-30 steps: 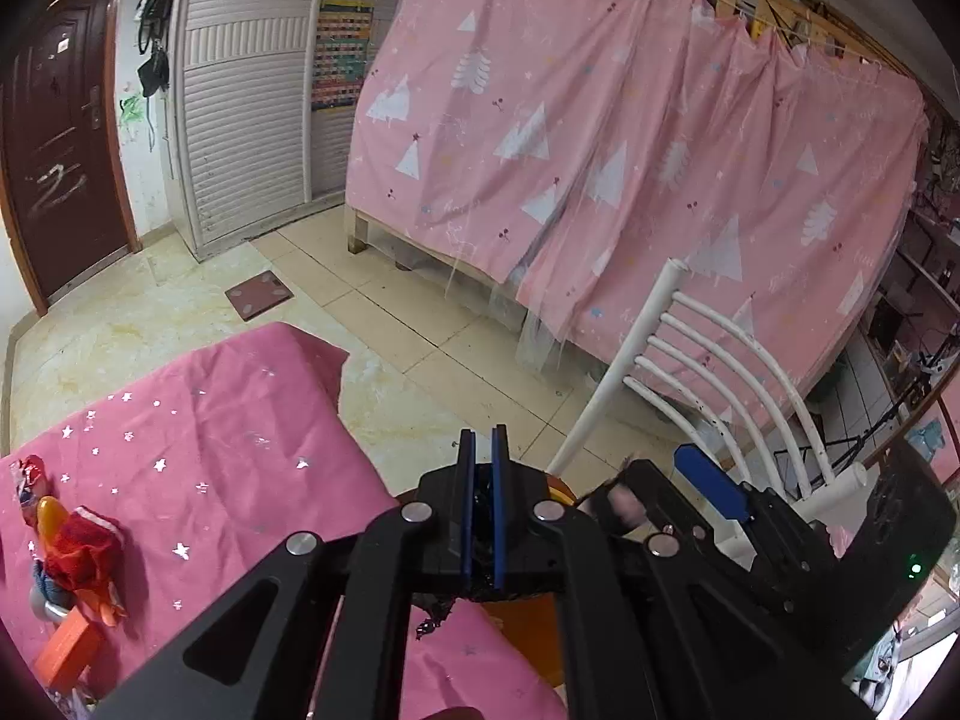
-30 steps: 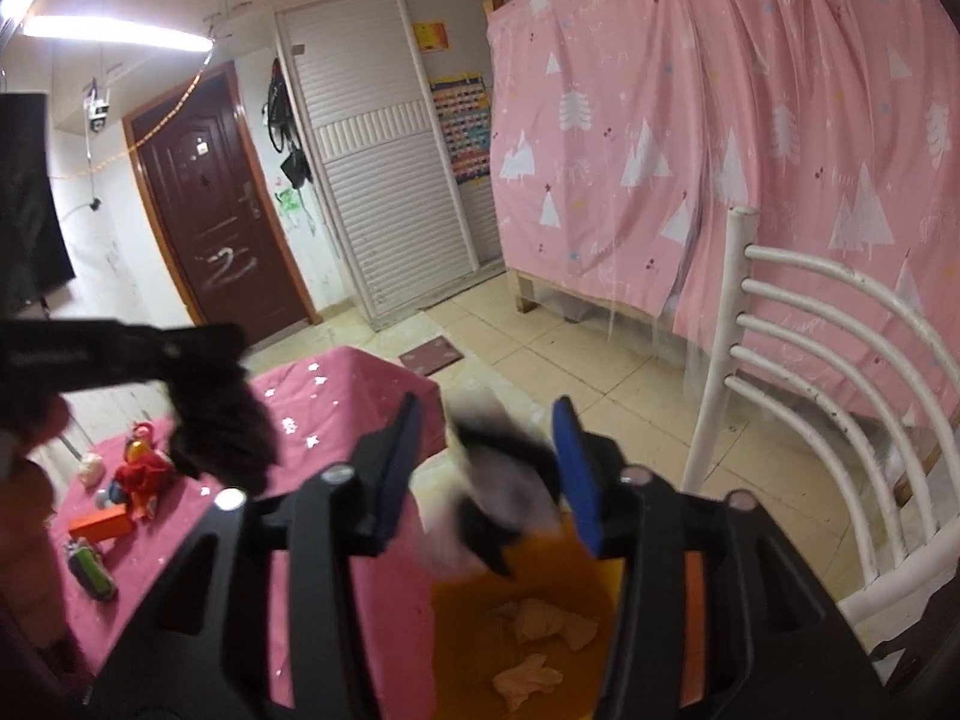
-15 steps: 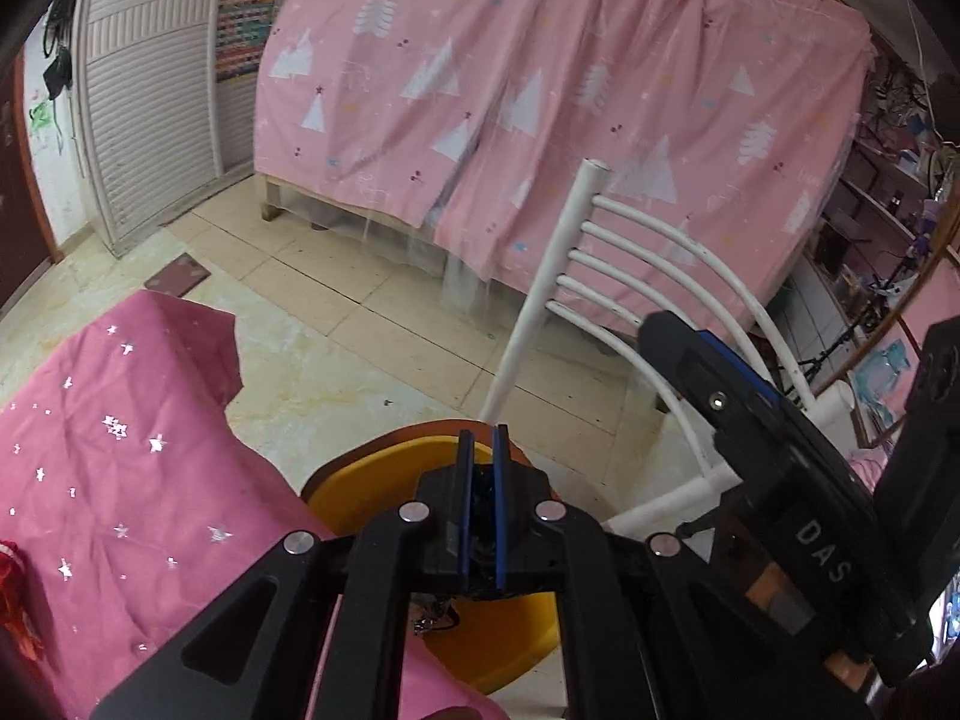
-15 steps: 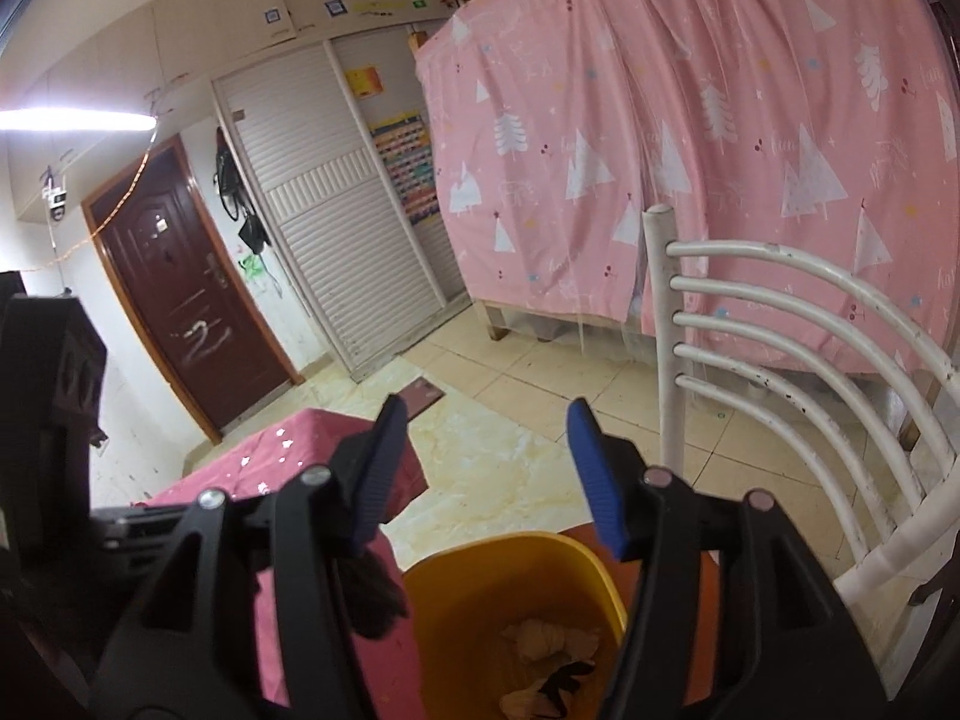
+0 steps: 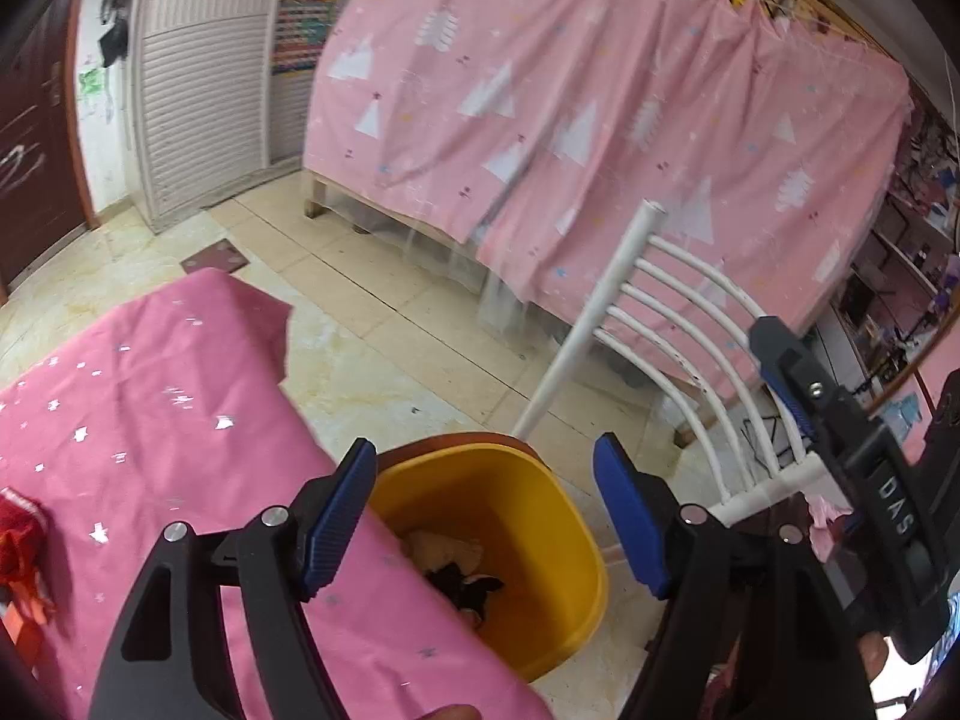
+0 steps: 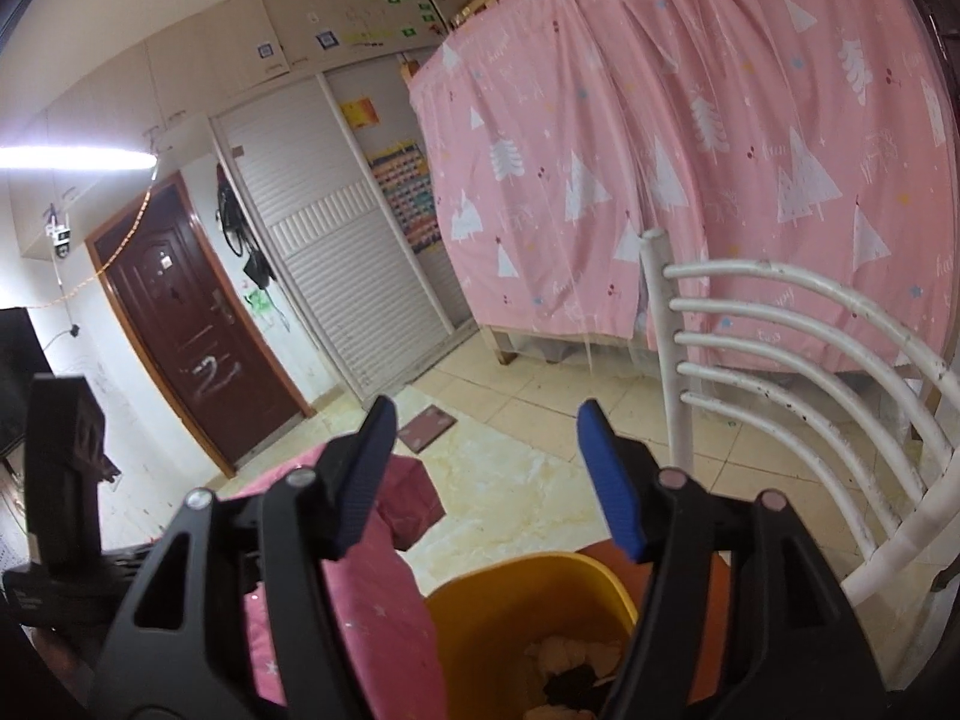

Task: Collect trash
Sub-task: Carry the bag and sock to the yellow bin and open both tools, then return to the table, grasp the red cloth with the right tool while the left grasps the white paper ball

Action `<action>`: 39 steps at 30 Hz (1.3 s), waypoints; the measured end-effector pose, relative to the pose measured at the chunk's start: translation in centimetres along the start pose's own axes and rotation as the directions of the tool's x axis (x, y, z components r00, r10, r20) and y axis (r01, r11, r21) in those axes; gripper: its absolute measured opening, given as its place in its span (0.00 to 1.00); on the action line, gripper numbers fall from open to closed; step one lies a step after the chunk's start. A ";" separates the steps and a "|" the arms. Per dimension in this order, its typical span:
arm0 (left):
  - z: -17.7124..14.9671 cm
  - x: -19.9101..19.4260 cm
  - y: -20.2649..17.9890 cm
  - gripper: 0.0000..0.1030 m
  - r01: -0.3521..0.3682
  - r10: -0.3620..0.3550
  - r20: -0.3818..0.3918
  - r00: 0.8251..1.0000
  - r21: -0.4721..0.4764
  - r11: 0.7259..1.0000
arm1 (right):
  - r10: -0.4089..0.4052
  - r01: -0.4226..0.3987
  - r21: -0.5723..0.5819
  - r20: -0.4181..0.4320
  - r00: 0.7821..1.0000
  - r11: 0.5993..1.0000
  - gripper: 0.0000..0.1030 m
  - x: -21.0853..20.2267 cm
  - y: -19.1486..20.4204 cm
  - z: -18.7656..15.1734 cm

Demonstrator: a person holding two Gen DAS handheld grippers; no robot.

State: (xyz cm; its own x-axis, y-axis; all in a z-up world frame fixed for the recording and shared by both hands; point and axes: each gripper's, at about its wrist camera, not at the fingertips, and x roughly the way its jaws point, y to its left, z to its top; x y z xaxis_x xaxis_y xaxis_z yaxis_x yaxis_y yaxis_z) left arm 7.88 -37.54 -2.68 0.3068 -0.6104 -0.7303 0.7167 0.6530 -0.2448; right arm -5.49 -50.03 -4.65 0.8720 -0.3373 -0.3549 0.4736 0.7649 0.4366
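We see the left gripper (image 5: 483,516) with jaws spread wide, just been opening, nothing between the blue pads. Directly below and ahead of it sits the yellow bin (image 5: 558,600), open mouth up, with crumpled pale paper trash (image 5: 447,549) and a dark scrap (image 5: 465,585) lying at the bottom. To the left of that gripper the pink star-print tablecloth (image 5: 150,396) covers a table whose edge touches or overlaps the bin's near-left rim. Far left on the cloth a red toy (image 5: 18,528) is partly cut off. To the right of the left gripper we catch the right gripper (image 5: 840,420) from the side, black body with a blue pad strip. In its own view the right gripper (image 6: 486,480) stands about half spread, jaws also just been opening, empty, raised above the bin (image 6: 480,600) with trash (image 6: 570,654) seen below its fingers. Right of both grippers is a white chair back (image 6: 810,360) with curved slats, just beside the bin. Beyond, pink tree-print curtain (image 6: 690,150) hangs across a bed frame, tiled floor (image 5: 390,324) between. Further left, white shutter wardrobe (image 6: 336,276) and dark red door (image 6: 186,324). The left gripper's body (image 6: 60,480) shows at the left edge of the right view.
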 end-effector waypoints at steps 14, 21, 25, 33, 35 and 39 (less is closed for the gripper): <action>-1.1 -7.8 8.4 0.70 -0.192 0.203 0.089 0.975 -0.121 0.974 | 0.138 -0.142 -0.119 -0.041 0.990 0.983 0.66 1.3 9.0 -0.6; -1.6 -12.0 15.4 0.70 -0.302 0.329 0.114 0.937 -0.206 0.931 | 0.198 -0.218 -0.180 -0.124 0.972 0.959 0.67 3.1 14.5 -2.3; -2.1 -14.8 20.6 0.70 -0.369 0.411 0.120 0.904 -0.271 0.889 | 0.234 -0.271 -0.216 -0.180 0.955 0.938 0.68 4.2 18.1 -3.9; -3.9 -18.5 28.8 0.70 -0.465 0.522 0.086 0.849 -0.349 0.814 | 0.269 -0.373 -0.335 -0.318 0.909 0.865 0.74 6.5 26.0 -8.8; -4.4 -19.1 30.8 0.71 -0.482 0.539 0.070 0.839 -0.361 0.798 | 0.268 -0.389 -0.353 -0.344 0.900 0.851 0.74 6.9 27.4 -9.9; -5.4 -19.7 34.5 0.71 -0.518 0.568 0.034 0.822 -0.370 0.771 | 0.261 -0.412 -0.384 -0.387 0.884 0.827 0.74 7.9 29.9 -11.9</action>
State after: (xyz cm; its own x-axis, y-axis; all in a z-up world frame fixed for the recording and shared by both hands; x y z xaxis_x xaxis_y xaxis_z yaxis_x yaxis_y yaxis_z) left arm 23.22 -0.56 -0.21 0.6808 -0.1461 -0.7177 0.1619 0.9857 -0.0471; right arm 14.05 -23.30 -4.19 0.8468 0.1136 -0.5196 -0.0152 0.9817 0.1899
